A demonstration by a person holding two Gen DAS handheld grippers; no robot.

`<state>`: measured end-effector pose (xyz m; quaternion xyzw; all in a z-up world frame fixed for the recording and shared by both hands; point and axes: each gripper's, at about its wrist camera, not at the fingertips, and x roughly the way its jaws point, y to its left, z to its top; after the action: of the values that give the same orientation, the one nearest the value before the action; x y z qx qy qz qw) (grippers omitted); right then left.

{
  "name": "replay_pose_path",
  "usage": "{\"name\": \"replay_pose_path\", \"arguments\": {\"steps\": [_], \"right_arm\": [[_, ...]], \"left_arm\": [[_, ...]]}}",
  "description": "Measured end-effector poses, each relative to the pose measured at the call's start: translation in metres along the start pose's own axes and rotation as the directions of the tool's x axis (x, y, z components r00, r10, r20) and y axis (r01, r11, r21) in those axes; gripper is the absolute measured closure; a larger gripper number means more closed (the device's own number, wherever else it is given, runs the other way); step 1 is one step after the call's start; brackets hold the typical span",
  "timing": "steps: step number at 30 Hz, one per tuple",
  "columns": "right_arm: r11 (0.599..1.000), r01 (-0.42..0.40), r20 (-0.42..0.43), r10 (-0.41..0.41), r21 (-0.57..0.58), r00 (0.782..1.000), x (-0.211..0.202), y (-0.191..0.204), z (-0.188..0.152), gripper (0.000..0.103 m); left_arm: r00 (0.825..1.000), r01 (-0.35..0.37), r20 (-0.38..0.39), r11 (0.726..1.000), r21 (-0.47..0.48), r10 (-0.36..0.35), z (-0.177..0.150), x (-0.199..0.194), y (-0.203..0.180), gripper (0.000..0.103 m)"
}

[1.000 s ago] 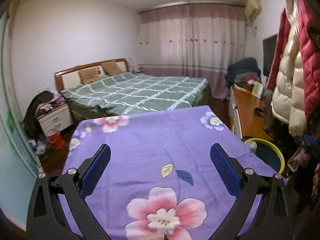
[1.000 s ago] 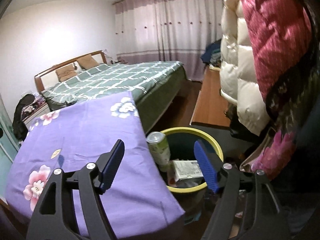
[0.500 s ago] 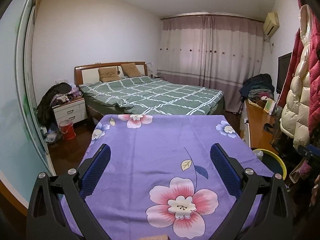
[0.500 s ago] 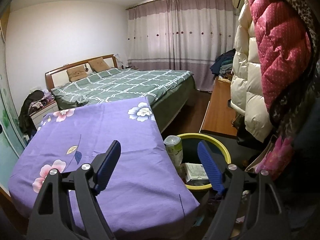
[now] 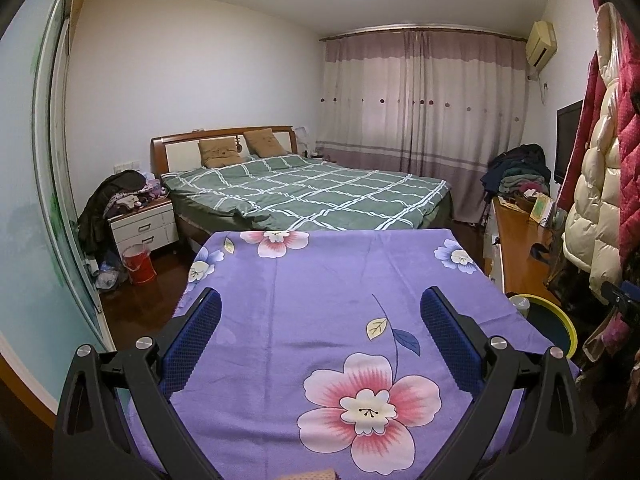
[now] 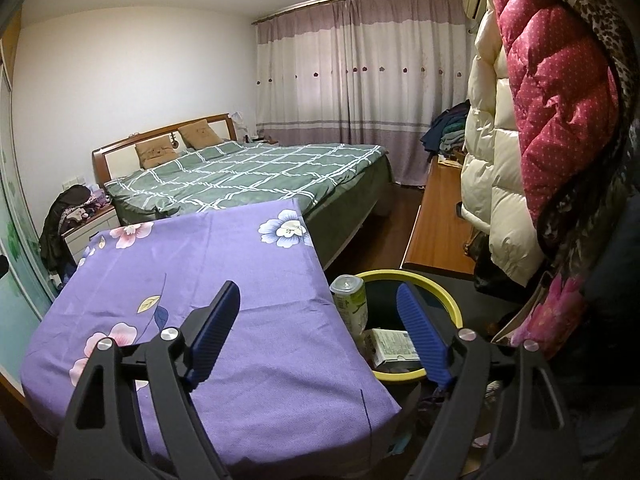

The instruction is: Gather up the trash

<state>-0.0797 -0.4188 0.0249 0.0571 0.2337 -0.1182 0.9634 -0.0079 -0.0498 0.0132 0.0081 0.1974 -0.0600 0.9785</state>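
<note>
My left gripper (image 5: 320,320) is spread wide and holds nothing, hovering above the purple flowered cloth (image 5: 320,280). My right gripper (image 6: 318,304) is also apart and empty, over that cloth's right edge. Just ahead, between its fingers, a can (image 6: 350,306) stands in the yellow-rimmed bin (image 6: 440,288), with a small carton (image 6: 394,346) beside it. Farther ahead lies the green checked bed (image 6: 260,176).
</note>
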Motion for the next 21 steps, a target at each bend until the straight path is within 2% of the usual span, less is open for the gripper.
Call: {"name": "replay_pose_path", "arguments": {"steps": [21], "right_arm": [[1.000,-0.001,-0.012,0.001,0.004,1.000,0.0049,0.0028,-0.0005,0.025]], "left_arm": [[1.000,0.000,-0.011,1.000,0.010,0.000,-0.0012,0.0019,-0.0013,0.005]]}}
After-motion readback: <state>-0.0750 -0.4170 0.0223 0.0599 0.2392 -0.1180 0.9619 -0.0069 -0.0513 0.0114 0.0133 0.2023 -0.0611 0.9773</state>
